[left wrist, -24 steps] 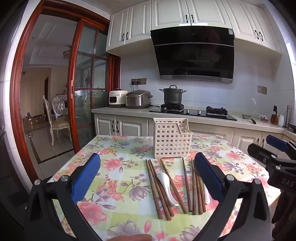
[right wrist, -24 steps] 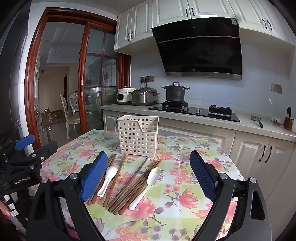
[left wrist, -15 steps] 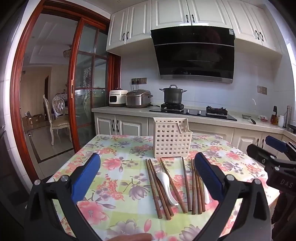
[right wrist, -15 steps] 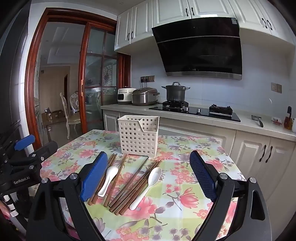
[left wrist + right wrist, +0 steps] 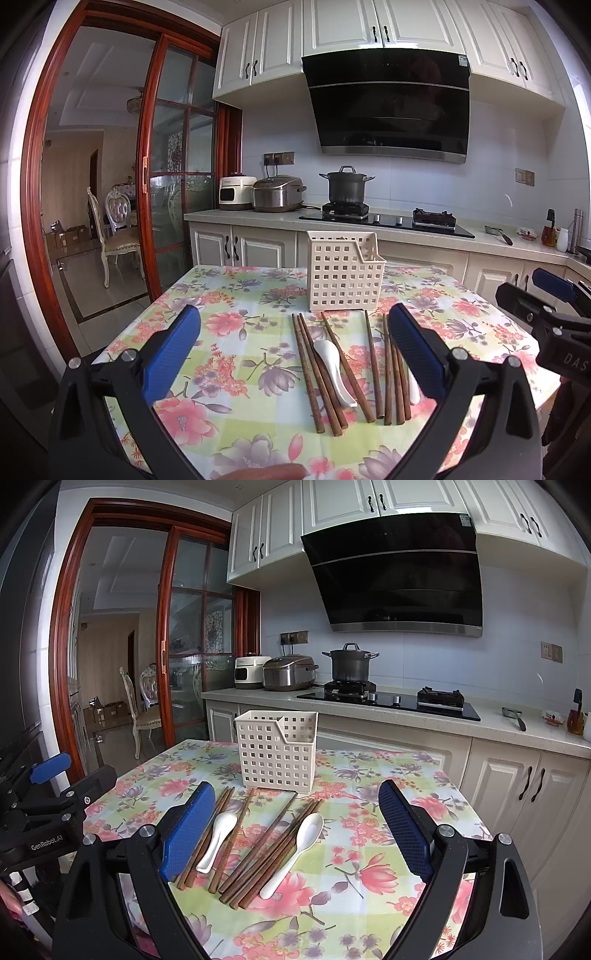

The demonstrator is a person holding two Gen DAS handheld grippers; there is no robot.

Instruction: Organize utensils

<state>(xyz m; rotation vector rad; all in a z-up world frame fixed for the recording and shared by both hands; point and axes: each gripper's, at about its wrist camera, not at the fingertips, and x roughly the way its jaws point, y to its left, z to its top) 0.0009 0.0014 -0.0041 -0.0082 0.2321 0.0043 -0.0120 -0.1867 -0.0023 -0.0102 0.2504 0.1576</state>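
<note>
Left wrist view, change: nothing has shifted since the earlier pictures.
Left gripper fingers: spread wide, holding nothing.
Right gripper fingers: spread wide over the chopsticks, touching nothing.

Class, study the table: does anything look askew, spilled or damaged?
Nothing spilled or damaged. The wooden chopsticks lie loose and fanned at uneven angles in front of the upright basket, with two white spoons among them.
</note>
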